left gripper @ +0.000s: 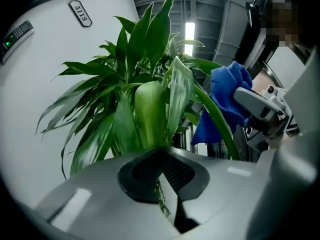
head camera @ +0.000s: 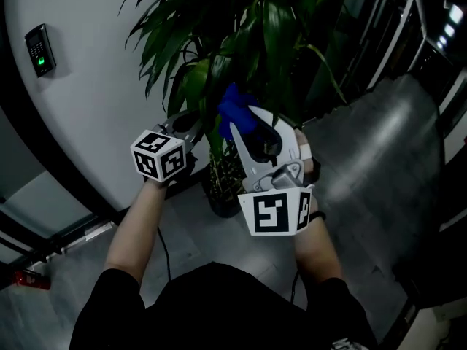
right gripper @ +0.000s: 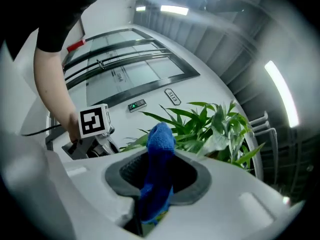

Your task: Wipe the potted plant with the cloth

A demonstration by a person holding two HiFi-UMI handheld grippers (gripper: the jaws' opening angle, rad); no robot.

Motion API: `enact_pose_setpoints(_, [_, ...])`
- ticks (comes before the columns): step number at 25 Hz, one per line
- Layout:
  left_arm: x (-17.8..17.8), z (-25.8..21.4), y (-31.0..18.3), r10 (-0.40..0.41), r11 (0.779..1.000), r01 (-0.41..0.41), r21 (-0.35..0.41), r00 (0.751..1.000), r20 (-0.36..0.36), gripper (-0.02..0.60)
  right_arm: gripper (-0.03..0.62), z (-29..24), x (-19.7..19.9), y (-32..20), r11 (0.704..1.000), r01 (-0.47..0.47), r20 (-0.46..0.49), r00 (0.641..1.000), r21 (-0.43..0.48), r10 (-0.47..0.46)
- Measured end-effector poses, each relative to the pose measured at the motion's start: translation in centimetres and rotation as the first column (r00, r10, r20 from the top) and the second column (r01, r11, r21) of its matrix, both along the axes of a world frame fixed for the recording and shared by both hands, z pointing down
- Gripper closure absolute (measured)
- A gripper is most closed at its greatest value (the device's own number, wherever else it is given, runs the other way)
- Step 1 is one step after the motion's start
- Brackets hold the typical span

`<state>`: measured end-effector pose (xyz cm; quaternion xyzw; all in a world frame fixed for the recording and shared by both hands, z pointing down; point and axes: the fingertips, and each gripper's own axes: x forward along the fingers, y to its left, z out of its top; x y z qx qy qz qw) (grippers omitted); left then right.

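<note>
Two grippers nearest | left gripper (left gripper: 161,156): jaws closed on one leaf (left gripper: 150,114), white wall (head camera: 80,108) close on its left | one potted plant (head camera: 241,35) between my grippers, beside that wall | right gripper (right gripper: 155,164): clamped on my one blue cloth (right gripper: 159,144), up among the leaves | open floor (head camera: 379,159) to the right
</note>
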<state>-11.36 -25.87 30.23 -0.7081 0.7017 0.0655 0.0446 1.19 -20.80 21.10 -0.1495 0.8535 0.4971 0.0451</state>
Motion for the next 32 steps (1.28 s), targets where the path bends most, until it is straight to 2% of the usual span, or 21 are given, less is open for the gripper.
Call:
enact_pose_setpoints(4, [0.8, -1.4, 0.2, 0.046, 0.999, -0.046, 0.026, 0.999, 0.001, 0.575, 0.49, -1.6, -2.8, 0.6, 1.0, -0.007, -0.049, 0.999, 0.026, 0.008])
enact_pose_setpoints(9, [2.3, -3.1, 0.9, 0.126, 0.989, -0.126, 0.075, 0.992, 0.001, 0.575, 0.49, -0.3, -5.9, 1.2, 0.998, -0.001, -0.155, 0.988, 0.063, 0.011])
enact_pose_setpoints(13, [3.7, -3.8, 1.3, 0.244, 0.963, -0.236, 0.129, 0.969, -0.048, 0.575, 0.49, 1.0, -6.1, 1.7, 0.999, 0.049, -0.179, 0.983, 0.002, -0.048])
enact_pose_setpoints(15, [3.9, -3.6, 1.3, 0.271, 0.956, -0.26, 0.136, 0.96, -0.064, 0.575, 0.49, 1.2, -5.8, 1.7, 0.995, 0.077, -0.17, 0.982, -0.057, -0.086])
enact_pose_setpoints(19, [3.9, -3.0, 1.0, 0.264, 0.959, -0.255, 0.122, 0.962, -0.07, 0.575, 0.49, 2.0, -5.2, 1.4, 0.985, 0.113, -0.185, 0.973, -0.133, -0.136])
enact_pose_setpoints(24, [3.4, -2.7, 0.7, 0.209, 0.975, -0.205, 0.082, 0.977, -0.042, 0.575, 0.49, 4.4, -4.7, 1.9, 0.99, 0.119, -0.28, 0.951, -0.069, -0.134])
enact_pose_setpoints(32, [2.4, -2.2, 1.2, 0.178, 0.981, -0.168, 0.101, 0.978, -0.107, 0.575, 0.49, 7.7, -3.9, 2.5, 0.986, 0.149, -0.341, 0.925, -0.075, -0.166])
